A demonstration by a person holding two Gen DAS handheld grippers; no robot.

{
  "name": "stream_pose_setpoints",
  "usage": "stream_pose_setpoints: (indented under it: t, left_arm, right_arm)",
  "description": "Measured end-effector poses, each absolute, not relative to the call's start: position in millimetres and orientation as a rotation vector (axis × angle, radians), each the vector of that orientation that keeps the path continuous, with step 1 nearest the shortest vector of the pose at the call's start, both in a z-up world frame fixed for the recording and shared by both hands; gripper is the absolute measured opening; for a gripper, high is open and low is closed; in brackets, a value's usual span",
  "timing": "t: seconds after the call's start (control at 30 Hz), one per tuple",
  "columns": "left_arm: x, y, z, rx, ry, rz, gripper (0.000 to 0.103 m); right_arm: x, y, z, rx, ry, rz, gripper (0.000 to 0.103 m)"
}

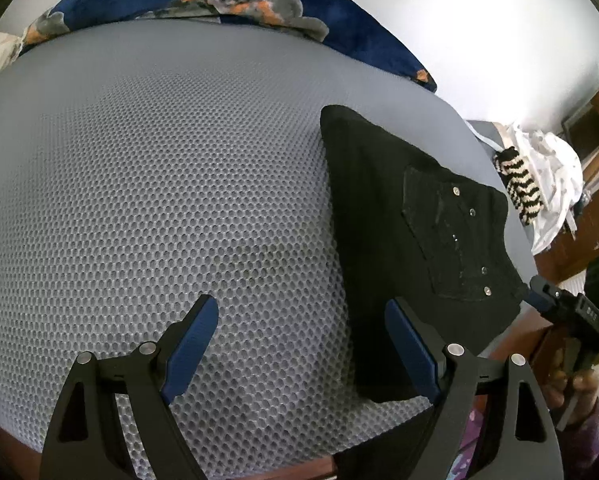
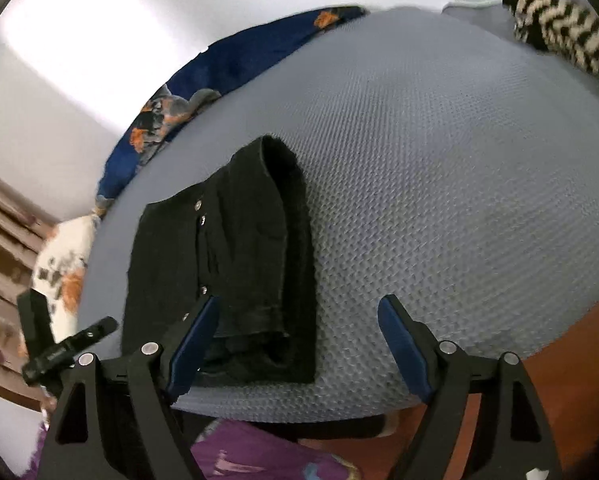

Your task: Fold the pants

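Little could be read. On the black body of the right gripper (image 1: pixel 537 300), beside the black pants (image 1: pixel 415 248), pale digits resembling "045" were seen, too blurred to be confirmed. A small pale label on the left gripper (image 2: pixel 105 326) was illegible.

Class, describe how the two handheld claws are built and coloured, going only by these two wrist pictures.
Both match. The left claw and the right claw each have black angular arms with triangular cut-outs, round silver pivot pins, and flat blue pads lining the inner faces of the fingers. No cables show. Near the lower frame edges, purple patterned clothing appears.
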State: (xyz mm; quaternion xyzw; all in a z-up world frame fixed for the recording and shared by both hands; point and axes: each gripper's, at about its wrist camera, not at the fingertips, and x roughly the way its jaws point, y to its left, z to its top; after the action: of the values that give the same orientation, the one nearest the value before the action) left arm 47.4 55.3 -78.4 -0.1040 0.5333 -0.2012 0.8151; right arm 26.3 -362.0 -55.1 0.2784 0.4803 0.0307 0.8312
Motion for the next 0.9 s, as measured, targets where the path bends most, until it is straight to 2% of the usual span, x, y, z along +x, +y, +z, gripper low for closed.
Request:
stream_pose_setpoints:
  t: [0.1,0.2,0.47,0.5,0.53,0.57,0.63,0.73,0.9]
  left_arm:
    - [47.9,54.2,-77.8,-0.228,1.142,-0.431,0.085]
    - [48.1,50.5,-77.7,-0.229,1.146,-0.436,0.085]
    - [49.6,34.0,-76.2,-0.17,1.155,-0.45,0.085]
    - [50.4,33.4,-75.4,-0.173,1.154,-0.45,0.086]
    - [51.6,32.5,-74.9,-0.177,1.155,-0.448,0.085]
    - [51.6,34.1,-74.4,-0.179,1.157,-0.448,0.086]
    - [52.1,34.6,-73.0,-0.183,1.158,-0.452,0.085]
    - [53.4,38.0,-70.8,-0.176,1.156,-0.453,0.085]
    - [51.4,36.3,-72.6,-0.171,1.174,-0.459,0.085]
  right_arm:
    - [31.6,-356.7,-76.3,0.57,1.081,0.065,0.078]
    - [30.4,-353.9,-72.9,0.558,1.083,0.09,0.07]
    - [13.7,-396.1,-48.5,0.744,0.936,0.096,0.07]
    - [11.3,-397.4,-46.0,0.751,0.928,0.108,0.068]
    - [7.9,-396.5,-43.0,0.751,0.925,0.119,0.057]
    - [4.9,-391.7,-39.3,0.734,0.929,0.135,0.041]
    - [0.5,-378.1,-31.6,0.657,0.93,0.137,0.028]
    - [0.8,-350.3,-24.0,0.442,0.94,0.119,0.027]
    - [5.0,-314.9,-28.8,0.275,0.984,0.134,0.027]
